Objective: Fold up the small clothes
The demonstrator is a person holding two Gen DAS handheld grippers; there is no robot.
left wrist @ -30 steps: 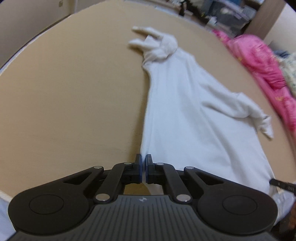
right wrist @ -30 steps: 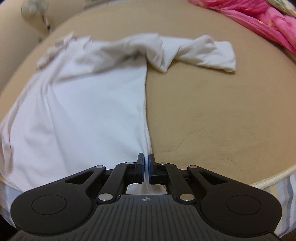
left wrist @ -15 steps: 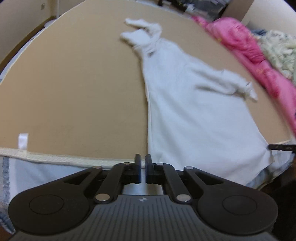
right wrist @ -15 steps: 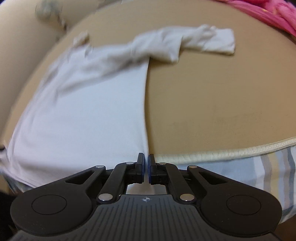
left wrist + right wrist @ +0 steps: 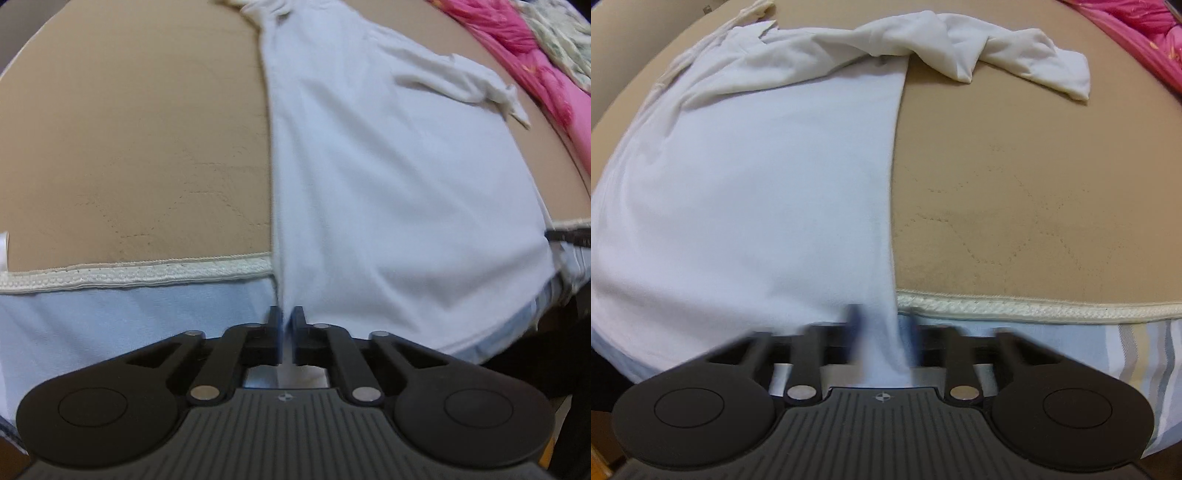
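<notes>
1. White long-sleeved cotton shirt (image 5: 388,177) lies spread flat on the tan quilted mattress (image 5: 129,147), its hem hanging over the near edge, one sleeve (image 5: 1015,55) bunched and twisted at the far end
2. Left gripper (image 5: 287,325) is clamped on the hem corner at one side seam, jaws together with cloth between them
3. Right gripper (image 5: 882,332) is blurred; its jaws stand apart with the other hem corner running between them, so it looks to be letting go or only loosely holding
4. Step in hand, by judgement: the shirt has been pulled straight by the hem, and flattening is about finished; folding proper is not yet begun
5. Next move likely calls for dealing with the bunched sleeves, laying each across the body before folding the sides inward
6. Mattress has a cream piped edge (image 5: 1034,304) with a pale blue striped side panel (image 5: 1137,339) below
7. Pink bedding (image 5: 535,66) is heaped along the far right side
</notes>
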